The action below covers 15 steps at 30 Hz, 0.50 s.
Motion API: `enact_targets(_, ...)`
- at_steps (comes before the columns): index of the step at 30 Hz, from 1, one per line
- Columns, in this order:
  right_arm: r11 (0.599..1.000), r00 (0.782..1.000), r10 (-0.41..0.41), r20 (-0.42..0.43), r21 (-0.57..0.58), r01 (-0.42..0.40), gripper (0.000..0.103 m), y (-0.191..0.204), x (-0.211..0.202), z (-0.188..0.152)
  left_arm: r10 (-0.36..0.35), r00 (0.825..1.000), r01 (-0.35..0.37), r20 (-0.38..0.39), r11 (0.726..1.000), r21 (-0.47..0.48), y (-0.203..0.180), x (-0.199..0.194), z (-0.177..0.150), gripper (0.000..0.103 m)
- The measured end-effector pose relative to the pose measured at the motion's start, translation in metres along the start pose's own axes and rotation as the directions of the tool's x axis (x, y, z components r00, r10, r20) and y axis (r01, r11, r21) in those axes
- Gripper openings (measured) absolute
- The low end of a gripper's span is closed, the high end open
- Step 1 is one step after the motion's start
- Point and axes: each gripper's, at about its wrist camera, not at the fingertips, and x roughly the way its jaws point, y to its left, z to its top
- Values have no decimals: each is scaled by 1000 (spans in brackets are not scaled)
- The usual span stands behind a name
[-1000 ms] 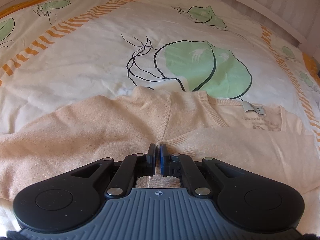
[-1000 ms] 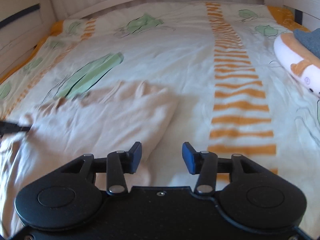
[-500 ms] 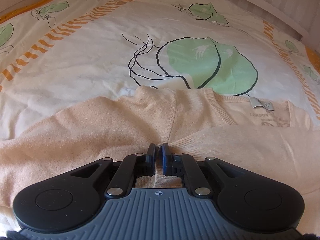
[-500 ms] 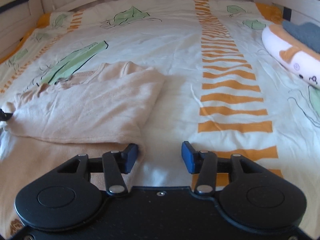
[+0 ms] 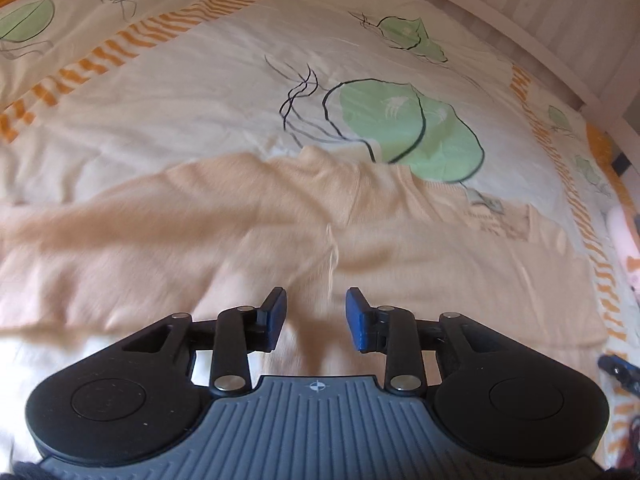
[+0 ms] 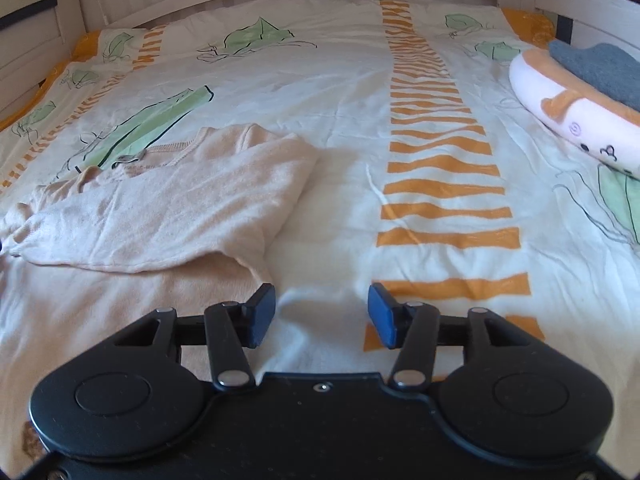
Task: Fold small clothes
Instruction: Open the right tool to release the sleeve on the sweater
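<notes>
Since a second ago, the left tongs [image 5: 315,318] have been parted from a pinch on the cuff of the peach sweater [image 5: 248,240], and their jaws are opening with nothing pressed between the blue pads, the knit lying just beyond and beneath them. The right tongs [image 6: 322,314] have also been widened a little; their jaws are opening, about half spread, with only bedding seen between them. The sweater is spread on the leaf-printed duvet [image 6: 344,92] of the bed, one sleeve [image 6: 180,216] folded across its body, the neck label [image 6: 128,159] turned up. A plush cushion [image 6: 568,108] is seen well apart from the sweater, beyond the orange stripes.
</notes>
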Motion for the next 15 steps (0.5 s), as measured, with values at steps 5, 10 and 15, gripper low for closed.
enact_targets(5, 987, 994, 102, -43, 131, -96, 60, -7, -33, -11, -52, 997, 52, -61, 999, -4, 10, -42, -42, 42)
enact_targets(10, 960, 974, 185, -129, 236, -151, 60, -6, -67, -42, -80, 987, 87, -138, 995, 42, 4, -67, -86, 42)
enact_targets(15, 955, 959, 204, -199, 255, -150, 61, 6, -97, -65, -78, 977, 99, -199, 991, 95, -6, -74, -120, 42)
